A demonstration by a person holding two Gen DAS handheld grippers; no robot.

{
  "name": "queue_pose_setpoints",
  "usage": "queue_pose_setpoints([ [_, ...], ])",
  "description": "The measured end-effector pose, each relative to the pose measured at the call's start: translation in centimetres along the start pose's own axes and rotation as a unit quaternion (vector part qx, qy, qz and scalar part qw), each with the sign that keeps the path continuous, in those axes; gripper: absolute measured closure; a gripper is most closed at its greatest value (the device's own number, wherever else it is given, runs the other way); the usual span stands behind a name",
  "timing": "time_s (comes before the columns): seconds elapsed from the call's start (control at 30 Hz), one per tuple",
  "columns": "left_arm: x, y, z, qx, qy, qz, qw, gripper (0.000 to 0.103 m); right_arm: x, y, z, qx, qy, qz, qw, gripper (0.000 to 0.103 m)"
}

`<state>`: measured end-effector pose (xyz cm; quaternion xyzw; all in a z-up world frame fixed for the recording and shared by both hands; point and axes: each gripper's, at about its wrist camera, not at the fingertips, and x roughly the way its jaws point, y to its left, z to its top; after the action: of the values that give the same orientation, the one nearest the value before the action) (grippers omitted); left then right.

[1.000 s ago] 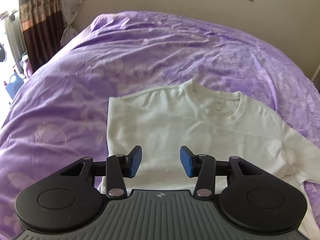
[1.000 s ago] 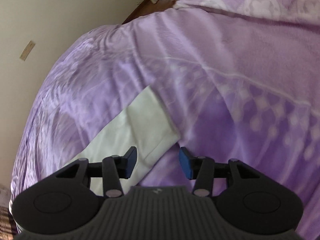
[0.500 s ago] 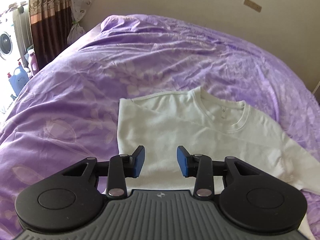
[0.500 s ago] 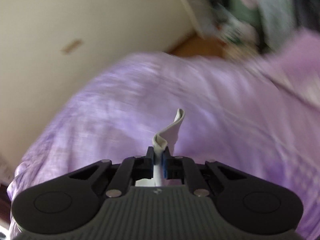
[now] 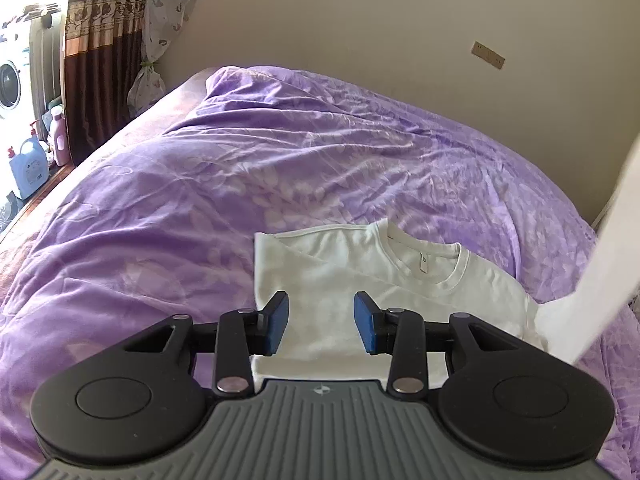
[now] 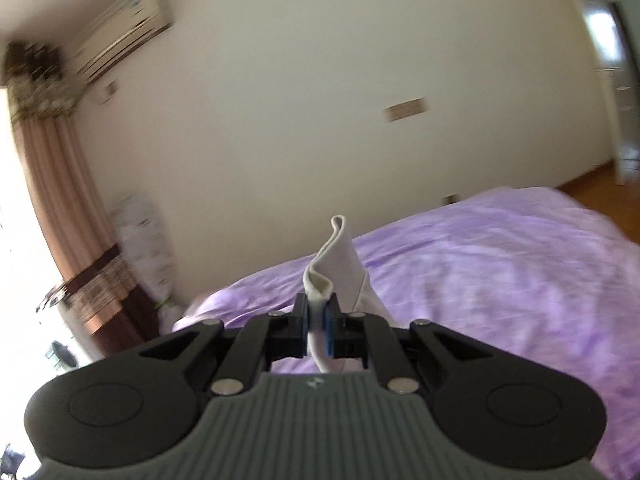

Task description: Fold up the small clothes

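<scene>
A small white long-sleeved shirt (image 5: 360, 276) lies flat on the purple bedspread (image 5: 200, 208), collar toward the wall, its left sleeve folded in. My left gripper (image 5: 321, 322) is open and empty, just above the shirt's lower body. My right gripper (image 6: 318, 330) is shut on the cuff of the shirt's right sleeve (image 6: 340, 264). That sleeve (image 5: 600, 260) rises off the bed at the right edge of the left wrist view.
The bed runs along a cream wall (image 5: 360, 20). Brown curtains (image 5: 96, 52), a washing machine (image 5: 10, 88) and detergent bottles (image 5: 28, 168) stand at the left. An air conditioner (image 6: 120, 40) hangs high on the wall. Wood floor (image 6: 592, 184) shows at the right.
My right gripper closed on the sleeve cuff and lifted it high off the bed, tilting upward. My left gripper narrowed a little and drew back from the shirt.
</scene>
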<state>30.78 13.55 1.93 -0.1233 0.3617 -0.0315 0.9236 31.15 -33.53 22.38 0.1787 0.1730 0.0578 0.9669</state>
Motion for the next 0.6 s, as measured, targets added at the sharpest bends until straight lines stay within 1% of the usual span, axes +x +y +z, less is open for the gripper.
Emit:
queue_pose_setpoints([
  [0.13,0.2,1.7,0.1,-0.011,0.002,-0.001,0.9999,0.059,5.0,7.0,-3.3,-0.026,0.038,0.035,0.998,0.1],
  [0.2,0.5,2.8,0.0,-0.023,0.009,-0.005,0.9997,0.06,7.6,9.6,-6.2,-0.035,0.061,0.047,0.996,0.1],
  [0.27,0.9,4.0,-0.1,-0.042,0.014,-0.014,0.9989,0.064,10.2,11.7,-9.6,-0.041,0.086,0.053,0.994,0.1],
  [0.33,1.2,5.1,-0.4,-0.057,0.016,-0.021,0.998,0.067,13.3,13.3,-13.9,-0.035,0.123,0.06,0.99,0.101],
  [0.43,1.8,6.4,-0.6,-0.069,0.025,-0.023,0.9971,0.069,18.1,14.7,-20.2,-0.017,0.185,0.07,0.98,0.101],
  [0.53,2.5,7.2,-1.0,-0.072,0.034,-0.027,0.9965,0.07,21.1,15.5,-26.9,0.006,0.249,0.079,0.965,0.101],
  [0.6,3.0,7.7,-1.3,-0.074,0.04,-0.032,0.9959,0.07,22.2,15.9,-30.7,0.013,0.285,0.09,0.954,0.101],
])
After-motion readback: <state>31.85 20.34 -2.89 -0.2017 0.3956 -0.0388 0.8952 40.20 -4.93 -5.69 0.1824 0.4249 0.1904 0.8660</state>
